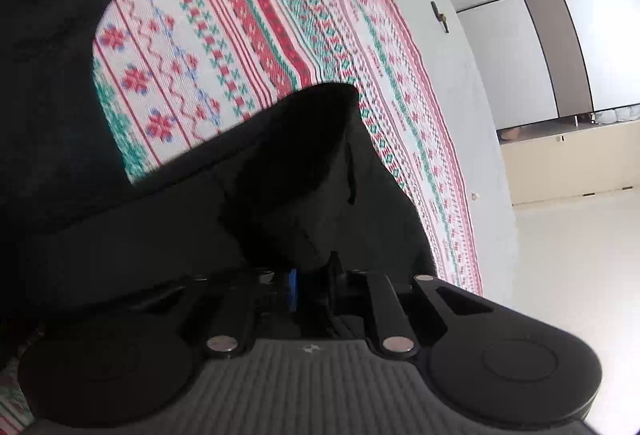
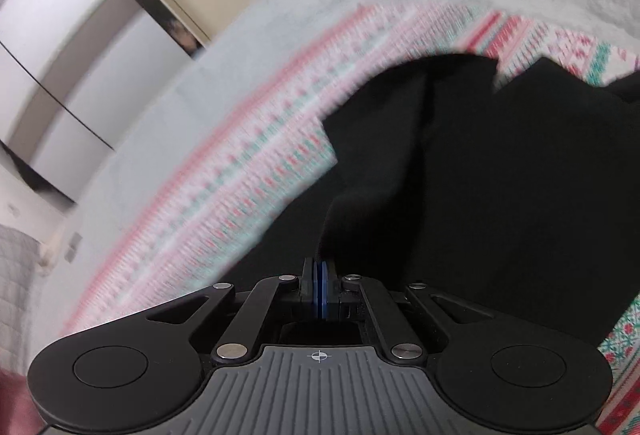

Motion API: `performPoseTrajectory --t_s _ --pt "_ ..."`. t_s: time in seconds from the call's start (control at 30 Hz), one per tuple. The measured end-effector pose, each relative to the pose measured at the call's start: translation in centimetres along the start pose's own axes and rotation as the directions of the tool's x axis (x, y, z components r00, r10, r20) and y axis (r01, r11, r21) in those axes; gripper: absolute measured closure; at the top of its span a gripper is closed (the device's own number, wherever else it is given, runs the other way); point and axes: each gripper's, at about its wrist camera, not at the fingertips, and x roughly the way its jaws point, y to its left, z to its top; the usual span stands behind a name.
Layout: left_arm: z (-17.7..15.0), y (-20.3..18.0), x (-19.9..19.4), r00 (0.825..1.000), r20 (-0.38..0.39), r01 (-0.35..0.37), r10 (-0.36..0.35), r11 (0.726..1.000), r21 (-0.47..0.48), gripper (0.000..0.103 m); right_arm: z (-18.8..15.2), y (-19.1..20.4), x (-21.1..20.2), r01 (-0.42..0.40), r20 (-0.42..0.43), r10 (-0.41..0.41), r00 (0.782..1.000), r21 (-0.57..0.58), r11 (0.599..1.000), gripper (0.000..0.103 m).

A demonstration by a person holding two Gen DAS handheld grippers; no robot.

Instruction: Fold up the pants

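Folding-wise, black pants (image 1: 280, 171) are seen spread over a patterned cloth (image 1: 256, 27) on a grey fuzzy surface (image 2: 168, 103), with a fold of the fabric raised right in front of each claw

Right gripper (image 2: 320, 275) is shown with its blue pads pressed together — fully closed, and a narrow strip of black fabric rises from between them, so it's judged to be pinched on the pants. The right wrist view is badly smeared, so how much cloth is caught can't be told

Left gripper (image 1: 314, 281) is only narrowly parted, with black fabric bunched between the fingers; a hold on the pants is likely, though the pads are mostly hidden by the cloth

What could go wrong — the right pinch looks thin, so the fabric could be pulled out of it if the fold is dragged fast. If only one layer is caught, the leg underneath gets left behind and a crooked fold is made. The patterned cloth could also be dragged along and rucked up if the pants are slid rather than lifted
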Motion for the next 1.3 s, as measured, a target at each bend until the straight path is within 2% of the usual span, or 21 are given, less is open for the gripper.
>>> performPoseTrajectory --t_s 0.07,0.13,0.33,0.43,0.6,0.7,0.77,0.83,0.93,1.03,1.1,1.2,1.3 --pt "-0.4 -0.7 -0.6 1.000 0.022 -0.008 0.007 0.999 0.051 0.067 0.1 -0.8 1.0 0.038 -0.043 -0.038 0.998 0.000 0.999 0.101" --pt "-0.7 -1.2 -1.0 0.999 0.038 -0.002 0.000 0.997 0.074 0.068 0.6 -2.3 1.0 0.012 -0.052 -0.009 0.999 0.063 0.998 0.101" --pt "-0.4 -1.6 -2.1 0.998 0.050 0.042 -0.046 0.995 0.086 0.068 1.7 -1.2 -3.3 -0.081 0.076 0.082 0.994 -0.010 0.997 0.101" --pt "-0.2 -1.2 -2.9 0.997 0.049 0.055 -0.059 0.995 0.087 0.069 1.9 -0.8 -4.8 -0.101 0.105 0.106 0.989 -0.055 0.993 0.101" --pt "0.0 -0.6 -4.3 0.995 0.085 0.042 -0.053 0.990 0.136 0.069 1.7 -3.0 -2.9 -0.068 0.006 0.068 0.998 0.012 0.998 0.101" --pt "-0.2 -0.1 -4.5 0.995 0.093 0.015 -0.028 0.990 0.142 0.069 1.4 -2.8 -3.1 -0.107 0.006 0.107 0.994 0.029 0.994 0.101" --pt "-0.4 0.3 -5.2 0.994 0.104 0.031 -0.044 0.992 0.124 0.070 1.1 -2.0 -3.9 -0.118 0.025 0.118 0.993 -0.007 0.993 0.101" --pt "-0.8 0.2 -6.0 0.992 0.126 0.006 -0.025 0.989 0.148 0.070 0.8 -1.9 -4.1 -0.106 0.023 0.106 0.994 -0.019 0.994 0.101" --pt "-1.8 0.7 -7.0 0.991 0.135 -0.026 0.003 0.985 0.171 0.070 0.4 -2.9 -4.5 -0.095 -0.006 0.095 0.995 0.032 0.995 0.101" --pt "-2.9 1.7 -7.1 0.990 0.116 -0.105 0.081 0.972 0.211 0.070 -0.2 -2.8 -7.4 -0.115 0.008 0.115 0.993 -0.037 0.993 0.101" --pt "-3.4 2.1 -6.8 0.987 0.108 -0.145 0.121 0.958 0.248 0.070 -0.7 -3.2 -8.3 -0.086 0.000 0.087 0.996 -0.087 0.992 0.101" --pt "-4.0 2.5 -6.5 0.981 0.108 -0.189 0.164 0.935 0.299 0.070 -1.8 -4.8 -7.0 -0.018 -0.070 0.009 0.997 -0.126 0.992 0.101" --pt "-4.3 2.8 -6.5 0.975 0.118 -0.219 0.190 0.919 0.326 0.070 -3.2 -5.9 -5.3 0.016 -0.172 -0.052 0.984 -0.205 0.979 0.101"
